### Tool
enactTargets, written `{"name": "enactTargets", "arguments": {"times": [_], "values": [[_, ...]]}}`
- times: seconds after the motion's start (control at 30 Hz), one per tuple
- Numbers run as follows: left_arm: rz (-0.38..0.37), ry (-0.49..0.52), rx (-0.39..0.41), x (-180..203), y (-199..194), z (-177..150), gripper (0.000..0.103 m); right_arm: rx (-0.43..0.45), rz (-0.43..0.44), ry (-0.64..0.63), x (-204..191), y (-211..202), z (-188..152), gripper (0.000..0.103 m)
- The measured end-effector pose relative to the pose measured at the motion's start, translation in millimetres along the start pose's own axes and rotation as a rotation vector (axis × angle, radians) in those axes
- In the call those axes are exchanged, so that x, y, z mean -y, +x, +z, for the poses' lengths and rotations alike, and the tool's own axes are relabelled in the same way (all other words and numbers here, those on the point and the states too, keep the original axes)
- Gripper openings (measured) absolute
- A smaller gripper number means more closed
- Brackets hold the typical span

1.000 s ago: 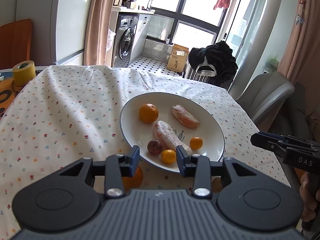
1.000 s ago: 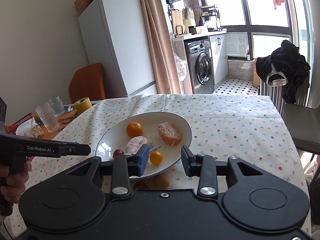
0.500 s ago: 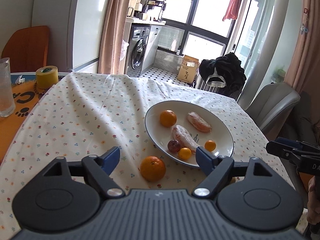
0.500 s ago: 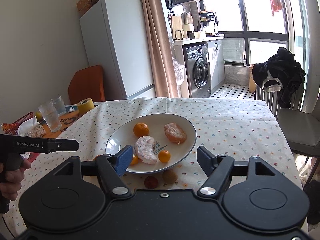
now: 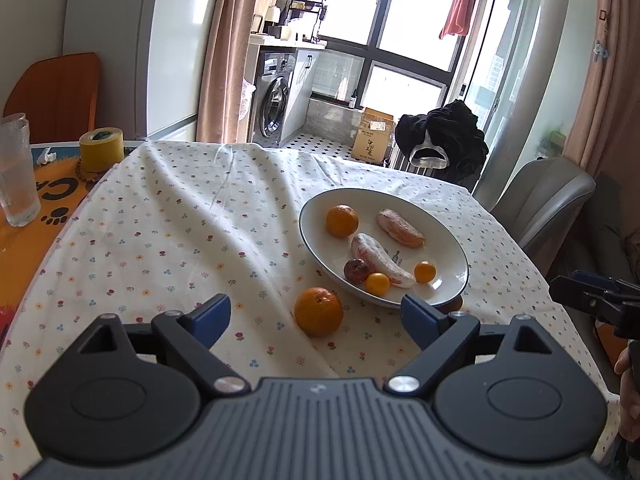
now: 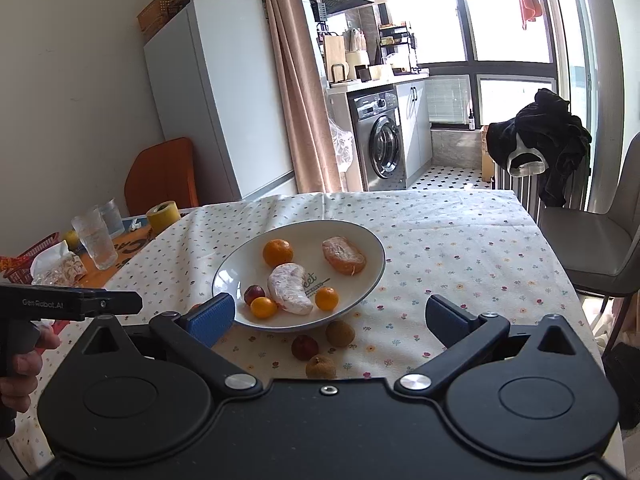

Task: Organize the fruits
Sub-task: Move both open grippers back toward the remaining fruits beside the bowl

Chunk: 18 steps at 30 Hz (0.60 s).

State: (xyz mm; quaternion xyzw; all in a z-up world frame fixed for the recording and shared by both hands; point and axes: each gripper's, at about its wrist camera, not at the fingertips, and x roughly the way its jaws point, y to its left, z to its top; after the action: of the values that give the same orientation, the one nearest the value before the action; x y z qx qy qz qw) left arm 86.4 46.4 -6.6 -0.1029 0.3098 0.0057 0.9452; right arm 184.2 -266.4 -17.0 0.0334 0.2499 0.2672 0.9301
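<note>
Left gripper (image 5: 316, 314) now wide open, pulled back; orange (image 5: 319, 311) released, lies on desk (image 5: 160, 240) just beside plate (image 5: 456, 280), not in it. Right gripper (image 6: 328, 314) also opened, empty. Three small fruits (image 6: 322, 346) outside plate too: still to place.

"GenRobot.AI" printed on side of left hand-held gripper (image 6: 120, 304); script on plate (image 6: 360, 240) unreadable.

Left gripper (image 5: 316, 318) and right gripper (image 6: 328, 318) gape wide, empty.
</note>
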Motion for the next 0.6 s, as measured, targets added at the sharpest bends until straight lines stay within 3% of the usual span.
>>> {"name": "enactTargets", "arguments": {"times": [0.5, 0.6], "values": [[-0.026, 0.018, -0.010, -4, 11, -17, 0.089, -0.041, 0.000, -0.013, 0, 11, -21, 0.102], [-0.023, 0.026, -0.012, -4, 17, -18, 0.087, -0.057, 0.006, -0.014, 0, 17, -24, 0.097]]}}
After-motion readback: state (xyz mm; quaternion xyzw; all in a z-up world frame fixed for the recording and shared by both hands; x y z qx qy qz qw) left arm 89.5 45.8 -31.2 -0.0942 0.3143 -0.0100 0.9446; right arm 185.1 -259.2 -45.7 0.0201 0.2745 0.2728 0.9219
